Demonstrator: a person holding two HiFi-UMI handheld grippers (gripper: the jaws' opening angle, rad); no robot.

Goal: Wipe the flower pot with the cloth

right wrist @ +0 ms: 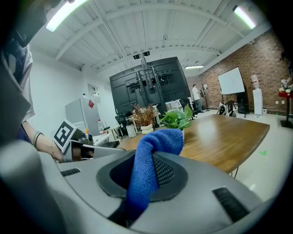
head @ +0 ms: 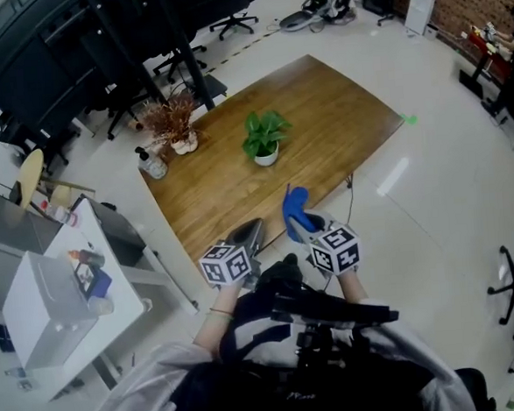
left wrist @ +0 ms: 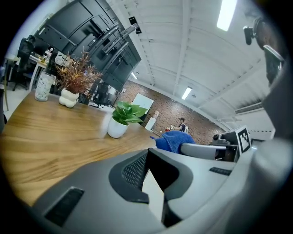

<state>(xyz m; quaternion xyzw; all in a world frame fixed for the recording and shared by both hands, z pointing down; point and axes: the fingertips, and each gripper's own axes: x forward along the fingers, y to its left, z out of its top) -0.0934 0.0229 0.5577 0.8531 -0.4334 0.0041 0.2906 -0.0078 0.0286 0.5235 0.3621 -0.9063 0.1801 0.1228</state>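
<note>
Two handheld grippers hover at the near edge of a wooden table point(head: 339, 124) in the head view, well short of the flower pot point(head: 266, 156). The small white pot stands upright mid-table at 12 o'clock from them, green leaves pointing up. The right gripper point(head: 303, 224) is clamped on a blue cloth point(head: 294, 204), whose long axis runs away from the person toward 12 o'clock, its free end up. The left gripper point(head: 248, 233) sits just beside it at 9 o'clock. A dried plant in a white vase point(head: 174, 127) and a clear bottle point(head: 153, 163) stand at the table's far-left edge, at 10 o'clock from the pot and well apart from it.

Seen from the left gripper view, that gripper's jaws meet at the tips and carry nothing. The pot stands upright on the wood at 11 o'clock, apart from the jaws. The cloth bulges from the right gripper at 2 o'clock, with the dried plant and bottle at far left.

Seen from the right gripper view, the jaws are closed on the cloth. It rises between them as a folded strip from 6 o'clock, its bunched end drooping over the tips toward 1 o'clock. The pot's leaves show just past that end, the pot itself hidden behind the cloth. The left gripper's marker cube shows at 9 o'clock.
</note>
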